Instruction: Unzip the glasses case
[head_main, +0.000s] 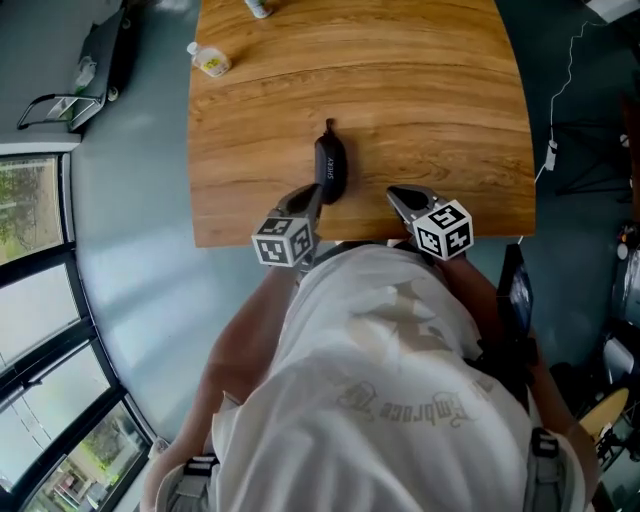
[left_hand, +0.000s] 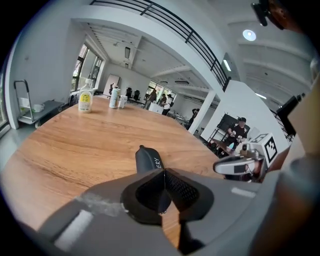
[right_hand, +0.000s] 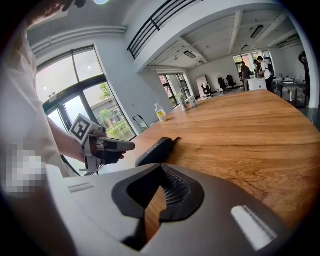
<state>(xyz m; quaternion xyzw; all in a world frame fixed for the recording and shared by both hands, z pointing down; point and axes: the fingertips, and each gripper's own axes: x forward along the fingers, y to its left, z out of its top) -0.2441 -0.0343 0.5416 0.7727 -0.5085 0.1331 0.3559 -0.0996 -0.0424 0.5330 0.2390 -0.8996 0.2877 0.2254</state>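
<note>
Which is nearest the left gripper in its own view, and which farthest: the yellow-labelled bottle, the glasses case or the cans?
1. glasses case, just ahead of the left gripper.
2. yellow-labelled bottle, far off at left.
3. cans, right of the bottle, further back.

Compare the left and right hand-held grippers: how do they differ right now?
The left hand-held gripper has its tip at the near end of the glasses case; the right hand-held gripper stands clear of the case, to its right over the table. The left one angles rightward in the head view, the right one leftward. Shared: both have their jaws shut, with nothing plainly held.
</note>
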